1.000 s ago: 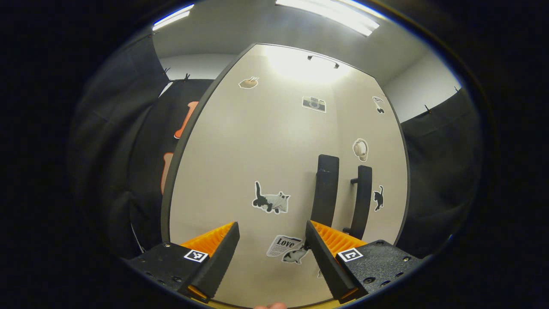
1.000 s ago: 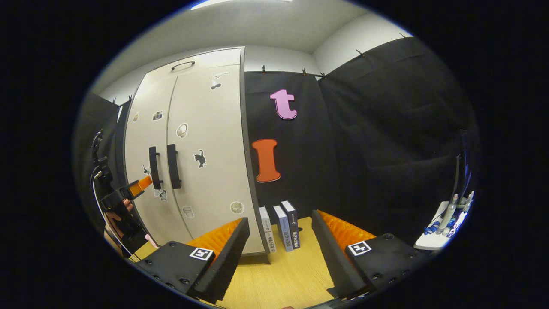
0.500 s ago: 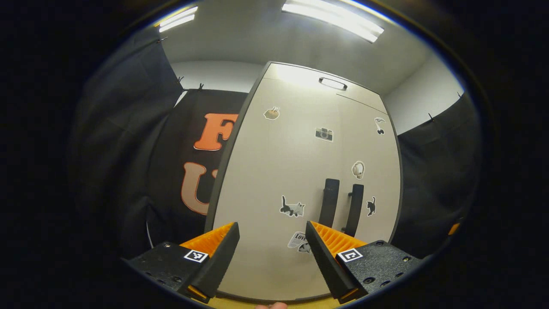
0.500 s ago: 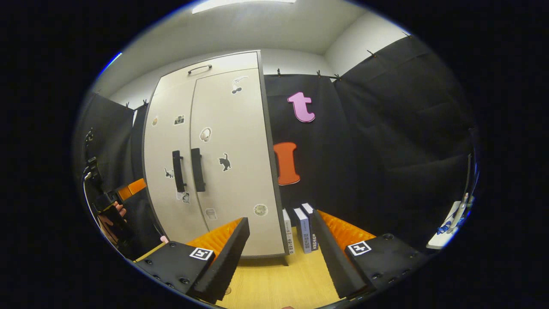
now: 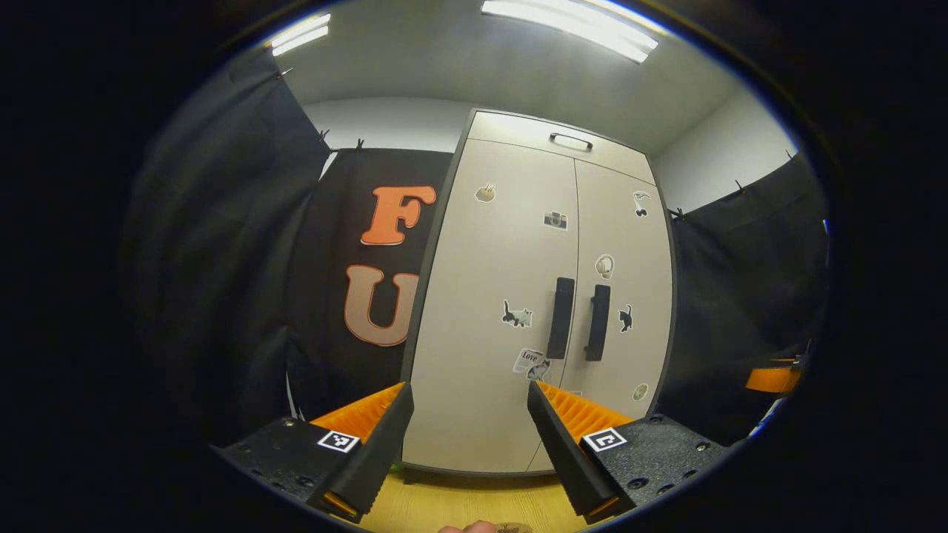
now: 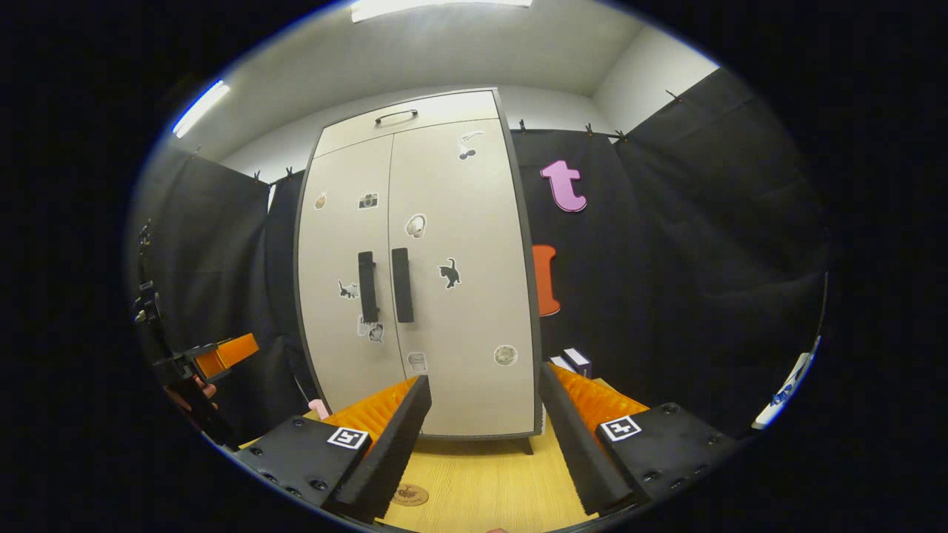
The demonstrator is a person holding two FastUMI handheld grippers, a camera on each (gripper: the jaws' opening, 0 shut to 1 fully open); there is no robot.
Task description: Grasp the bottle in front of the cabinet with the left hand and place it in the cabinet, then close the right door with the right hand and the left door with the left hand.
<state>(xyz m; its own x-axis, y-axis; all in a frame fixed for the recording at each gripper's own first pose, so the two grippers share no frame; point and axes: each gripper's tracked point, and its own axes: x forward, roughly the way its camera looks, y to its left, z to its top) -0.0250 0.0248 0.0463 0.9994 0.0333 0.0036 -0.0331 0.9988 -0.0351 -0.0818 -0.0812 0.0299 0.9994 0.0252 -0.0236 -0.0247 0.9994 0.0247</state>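
A: Where is the cabinet standing, and how are its doors sitting?

B: The tall beige two-door cabinet (image 5: 544, 311) is standing on the light wooden worktop (image 6: 481, 488). The left door (image 5: 496, 296) and the right door (image 5: 622, 296) are sitting flush, their black bar handles (image 6: 384, 285) side by side at the centre seam.

A: And the tongs?

B: The left tongs (image 5: 468, 451) are gaping wide, holding nothing, facing the cabinet. The right tongs (image 6: 481, 451) are likewise gaping wide and empty. The bottle is not visible, so its location cannot be told.
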